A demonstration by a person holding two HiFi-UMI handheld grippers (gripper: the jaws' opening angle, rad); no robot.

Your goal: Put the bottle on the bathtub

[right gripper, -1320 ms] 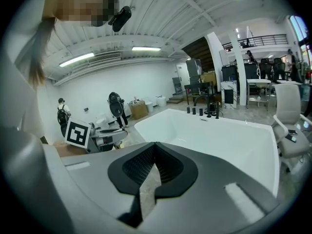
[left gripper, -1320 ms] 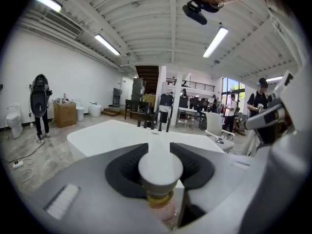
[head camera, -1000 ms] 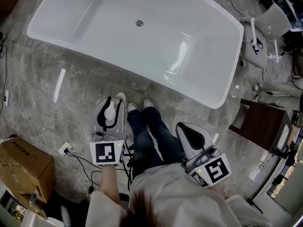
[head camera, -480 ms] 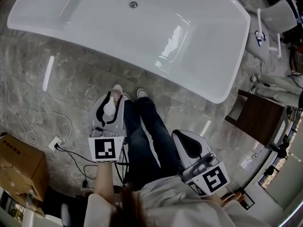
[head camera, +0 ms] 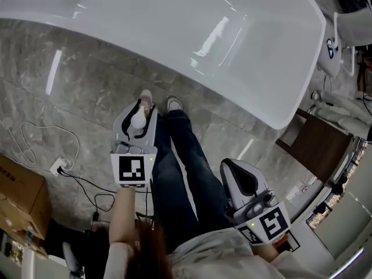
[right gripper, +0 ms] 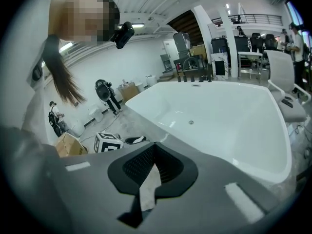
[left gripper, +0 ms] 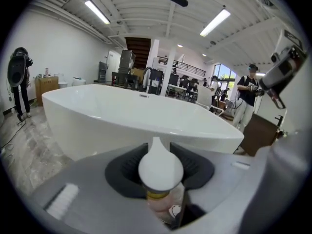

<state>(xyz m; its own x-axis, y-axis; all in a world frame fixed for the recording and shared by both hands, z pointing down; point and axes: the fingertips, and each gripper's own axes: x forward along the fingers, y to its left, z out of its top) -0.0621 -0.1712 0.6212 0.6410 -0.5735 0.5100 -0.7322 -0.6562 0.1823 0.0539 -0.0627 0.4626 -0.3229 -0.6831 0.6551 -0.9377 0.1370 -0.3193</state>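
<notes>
The fingers of the left gripper (head camera: 142, 108) grasp the bottle (left gripper: 160, 169) below its white cap, short of the bathtub (head camera: 192, 68). The right gripper (head camera: 231, 166) is clenched and empty. If released off-centre on the narrow, glossy near rim, the bottle could topple.

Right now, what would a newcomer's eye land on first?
The big glossy white bathtub fills the top of the head view, empty. Below it, the left gripper is closed on a clear bottle with a white teardrop cap, short of the tub; the right gripper hangs shut and empty.
</notes>
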